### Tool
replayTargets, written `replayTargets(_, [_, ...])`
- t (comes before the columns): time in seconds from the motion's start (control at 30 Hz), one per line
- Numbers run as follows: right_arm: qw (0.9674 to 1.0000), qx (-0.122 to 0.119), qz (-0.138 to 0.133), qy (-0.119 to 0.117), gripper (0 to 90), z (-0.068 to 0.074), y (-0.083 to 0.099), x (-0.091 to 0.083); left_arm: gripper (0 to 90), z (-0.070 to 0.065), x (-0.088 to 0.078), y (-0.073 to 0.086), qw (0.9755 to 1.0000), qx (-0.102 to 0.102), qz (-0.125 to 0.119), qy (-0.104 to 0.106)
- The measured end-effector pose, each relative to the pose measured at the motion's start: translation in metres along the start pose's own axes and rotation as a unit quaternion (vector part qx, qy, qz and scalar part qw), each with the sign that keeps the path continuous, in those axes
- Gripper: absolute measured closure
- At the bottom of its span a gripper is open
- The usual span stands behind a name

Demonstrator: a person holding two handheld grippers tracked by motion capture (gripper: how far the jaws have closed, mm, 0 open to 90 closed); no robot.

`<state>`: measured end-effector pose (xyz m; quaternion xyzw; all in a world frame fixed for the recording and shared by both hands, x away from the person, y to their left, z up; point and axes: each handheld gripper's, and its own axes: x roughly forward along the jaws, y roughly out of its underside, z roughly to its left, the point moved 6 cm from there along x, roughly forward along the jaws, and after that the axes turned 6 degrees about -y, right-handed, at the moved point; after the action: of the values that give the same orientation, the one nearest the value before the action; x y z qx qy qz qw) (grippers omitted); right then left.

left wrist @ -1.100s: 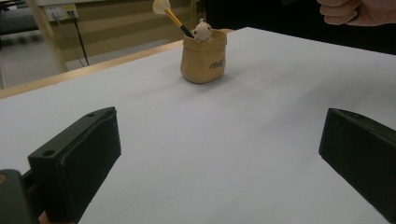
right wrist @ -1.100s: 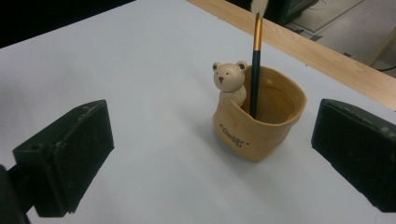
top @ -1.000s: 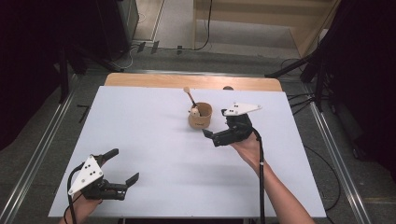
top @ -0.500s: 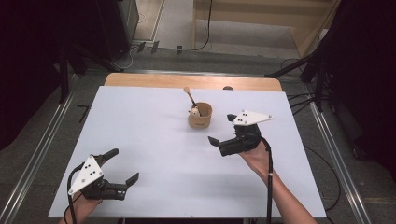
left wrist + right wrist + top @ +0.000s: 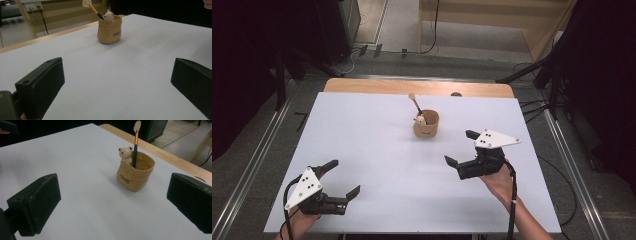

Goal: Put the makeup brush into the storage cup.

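White table [image 5: 377, 145] carries a tan pot [image 5: 426, 124] with a brush [image 5: 415, 102] at the far middle; right gripper [image 5: 462, 148] faces it, left gripper [image 5: 343, 177] waits near, both with jaws apart, holding nothing.

One tan pot [image 5: 426, 125], one brush [image 5: 135, 143] in it, one bear figure [image 5: 125, 154] (likely attached), two grippers.

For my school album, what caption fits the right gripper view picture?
Open right gripper faces a tan cup holding a brush and a little bear.
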<state>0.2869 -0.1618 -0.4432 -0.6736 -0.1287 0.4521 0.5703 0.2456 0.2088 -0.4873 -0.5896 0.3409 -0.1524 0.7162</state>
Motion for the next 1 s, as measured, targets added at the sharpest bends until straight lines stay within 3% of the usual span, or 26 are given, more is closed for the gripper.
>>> replayTargets(0.47, [0.9998, 0.008, -0.017, 0.012, 0.0, 0.009, 0.027, -0.026, 0.0, 0.001, 0.000, 0.001, 1.0000, -0.002, 0.001, -0.002])
replayTargets(1.0, [0.9997, 0.003, 0.000, 0.025, 0.0, 0.021, 0.061, -0.041, 0.0, 0.001, 0.000, 0.000, 1.0000, -0.003, 0.000, -0.001])
